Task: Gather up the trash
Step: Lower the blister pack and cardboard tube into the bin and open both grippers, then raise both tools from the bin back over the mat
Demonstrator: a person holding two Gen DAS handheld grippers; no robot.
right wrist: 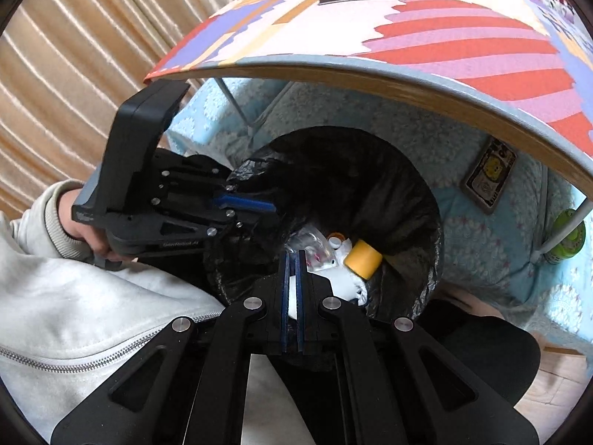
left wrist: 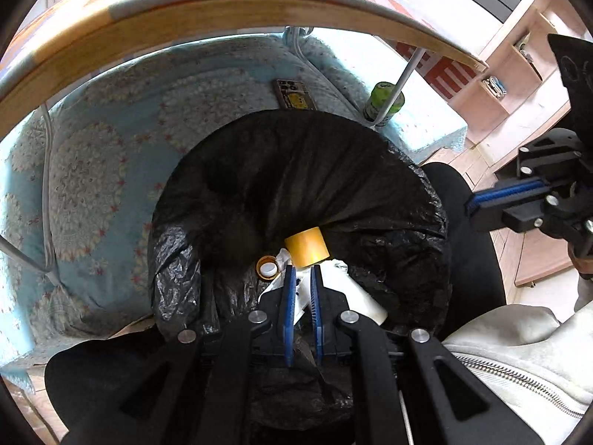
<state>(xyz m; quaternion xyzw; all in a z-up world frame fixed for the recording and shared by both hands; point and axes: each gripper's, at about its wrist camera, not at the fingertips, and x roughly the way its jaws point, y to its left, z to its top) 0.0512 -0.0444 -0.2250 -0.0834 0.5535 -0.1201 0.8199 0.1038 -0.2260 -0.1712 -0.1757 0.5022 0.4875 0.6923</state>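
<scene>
Trash: yellow tape roll point(left wrist: 307, 246), orange capped bottle point(left wrist: 267, 267) and white wrappers point(right wrist: 343, 282), heaped in the black bag-lined bin point(left wrist: 296, 170). Left of the bin mouth, left gripper point(right wrist: 272, 205) pinching the bag rim point(left wrist: 315, 371), blades narrow. Over the near rim, right gripper point(right wrist: 292, 259) nearly closed, holding nothing. Above the bin, low table edge point(left wrist: 222, 15). Right of it, green can point(left wrist: 383, 101) beside a table leg.

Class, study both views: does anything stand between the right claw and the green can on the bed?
Yes. The open black bag's far rim lies between the right claw and the can, and a white table leg crosses in front of the can.
</scene>
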